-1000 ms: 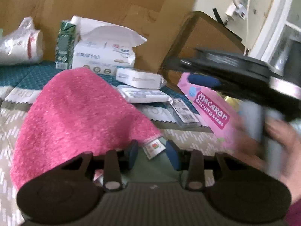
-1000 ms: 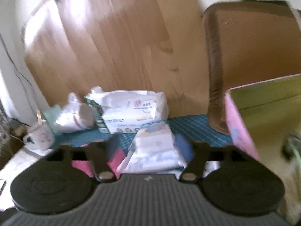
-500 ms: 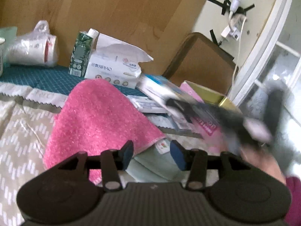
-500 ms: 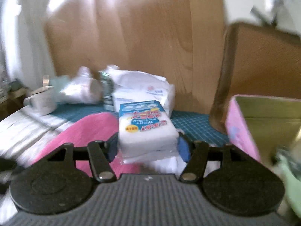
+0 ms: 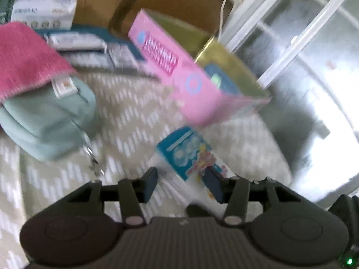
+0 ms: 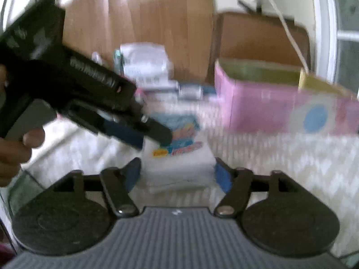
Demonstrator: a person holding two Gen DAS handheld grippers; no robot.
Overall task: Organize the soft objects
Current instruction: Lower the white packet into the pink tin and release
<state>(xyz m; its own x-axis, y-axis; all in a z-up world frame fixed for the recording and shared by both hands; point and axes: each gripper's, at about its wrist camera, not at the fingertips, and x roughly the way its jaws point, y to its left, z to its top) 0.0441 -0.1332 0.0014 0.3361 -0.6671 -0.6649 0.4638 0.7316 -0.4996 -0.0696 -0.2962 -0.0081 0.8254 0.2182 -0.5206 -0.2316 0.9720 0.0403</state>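
Note:
My right gripper (image 6: pixel 178 176) is shut on a white sponge pack with a blue label (image 6: pixel 177 154), low over the patterned cloth. The same pack (image 5: pixel 190 154) shows in the left wrist view, between the fingers of my left gripper (image 5: pixel 182 185), which is open around its near end. The left gripper also shows in the right wrist view (image 6: pixel 154 134), reaching in from the left onto the pack's top. A pink towel (image 5: pixel 24 56) lies over a pale green pouch (image 5: pixel 47 116) at the left. Both views are blurred.
An open pink biscuit box (image 5: pixel 179 67) stands right of centre, also in the right wrist view (image 6: pixel 280 107). Tissue packs (image 5: pixel 76 42) and a white tissue bag (image 5: pixel 44 6) lie at the back. A brown chair back (image 6: pixel 262 38) and a window (image 5: pixel 303 33) are behind.
The right gripper brought the sponge pack down from the air to just above the cloth. The left gripper swung right, away from the towel, and now straddles the pack's end.

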